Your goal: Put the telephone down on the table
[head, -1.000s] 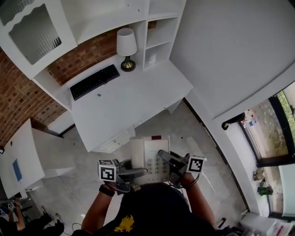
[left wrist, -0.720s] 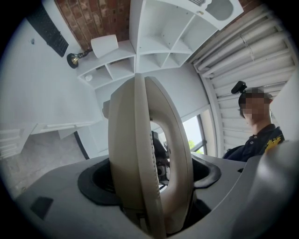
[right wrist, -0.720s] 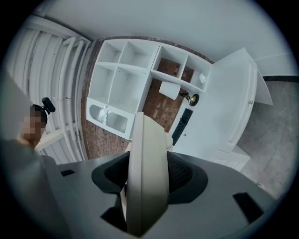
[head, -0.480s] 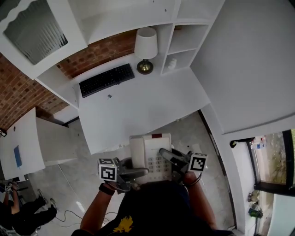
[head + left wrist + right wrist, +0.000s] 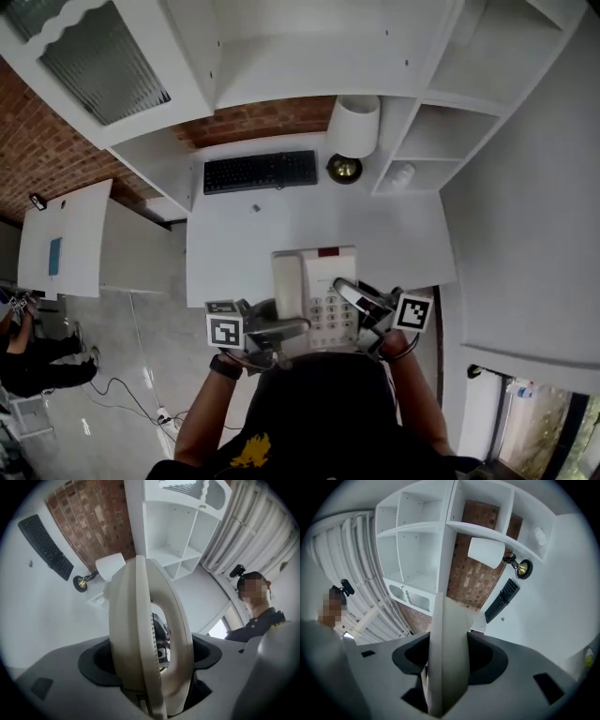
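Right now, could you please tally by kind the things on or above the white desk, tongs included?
telephone: 1
keyboard: 1
lamp: 1
small dark item: 1
small white item: 1
tongs: 2, the left tongs and the right tongs, both shut on the telephone
Total: 7

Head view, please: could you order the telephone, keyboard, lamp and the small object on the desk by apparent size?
1. The telephone, largest, though it is held nearer the camera.
2. The keyboard and the lamp: too alike to rank.
3. The small object, smallest.
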A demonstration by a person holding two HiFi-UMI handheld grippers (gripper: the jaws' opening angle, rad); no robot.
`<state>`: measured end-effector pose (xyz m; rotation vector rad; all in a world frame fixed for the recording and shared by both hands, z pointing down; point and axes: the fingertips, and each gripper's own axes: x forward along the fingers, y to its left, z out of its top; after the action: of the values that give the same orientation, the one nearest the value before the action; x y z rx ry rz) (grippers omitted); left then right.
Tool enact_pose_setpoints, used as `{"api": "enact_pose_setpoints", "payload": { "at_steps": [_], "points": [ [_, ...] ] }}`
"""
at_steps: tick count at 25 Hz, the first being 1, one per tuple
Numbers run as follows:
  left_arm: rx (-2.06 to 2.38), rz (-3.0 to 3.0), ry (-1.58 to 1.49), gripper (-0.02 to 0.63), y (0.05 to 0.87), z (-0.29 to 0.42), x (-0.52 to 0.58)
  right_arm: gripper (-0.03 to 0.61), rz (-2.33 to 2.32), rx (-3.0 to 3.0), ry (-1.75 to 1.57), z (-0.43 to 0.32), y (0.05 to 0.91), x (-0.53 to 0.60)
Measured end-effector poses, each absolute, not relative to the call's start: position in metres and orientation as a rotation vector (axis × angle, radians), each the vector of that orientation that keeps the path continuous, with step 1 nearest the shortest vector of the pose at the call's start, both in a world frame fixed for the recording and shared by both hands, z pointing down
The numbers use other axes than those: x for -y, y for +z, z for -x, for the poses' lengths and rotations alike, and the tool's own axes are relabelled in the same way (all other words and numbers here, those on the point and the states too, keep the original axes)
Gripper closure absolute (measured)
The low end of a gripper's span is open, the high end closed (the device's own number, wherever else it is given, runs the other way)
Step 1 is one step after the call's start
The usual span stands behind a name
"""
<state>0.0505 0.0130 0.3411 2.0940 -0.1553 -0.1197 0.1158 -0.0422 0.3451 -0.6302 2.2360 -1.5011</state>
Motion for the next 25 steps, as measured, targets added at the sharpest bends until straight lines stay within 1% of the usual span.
{"api": "enact_pose_setpoints", "payload": {
  "at_steps": [4,6,11,15,19,25],
  "points": [
    [0.219,-2.15,-0.088,0.178,0.323,-0.068,0.021,0.365,0.539,-2.271,-1.524,-0.13,0.33,0.075],
    [0.24,-2.149,-0.051,0.178,0.325,-0.075,0.034,0.366,0.518,-2.291,-1.532,-0.138,0.33,0.091],
    [0.244,-2.126,-0.074,0.179,0.338,-0.079,0.07,0.365,0.513,-2.301,-1.534,-0.139,0.336,0.13],
    [0.206,-2.099,-0.139,0.179,0.347,-0.076,0.09,0.365,0.565,-2.278,-1.545,-0.136,0.351,0.148],
    [0.191,-2.112,-0.134,0.179,0.371,-0.066,0.115,0.365,0.596,-2.277,-1.544,-0.126,0.375,0.171],
    [0.189,-2.04,-0.155,0.178,0.402,-0.06,0.12,0.365,0.614,-2.247,-1.584,-0.122,0.403,0.18]
  ]
}}
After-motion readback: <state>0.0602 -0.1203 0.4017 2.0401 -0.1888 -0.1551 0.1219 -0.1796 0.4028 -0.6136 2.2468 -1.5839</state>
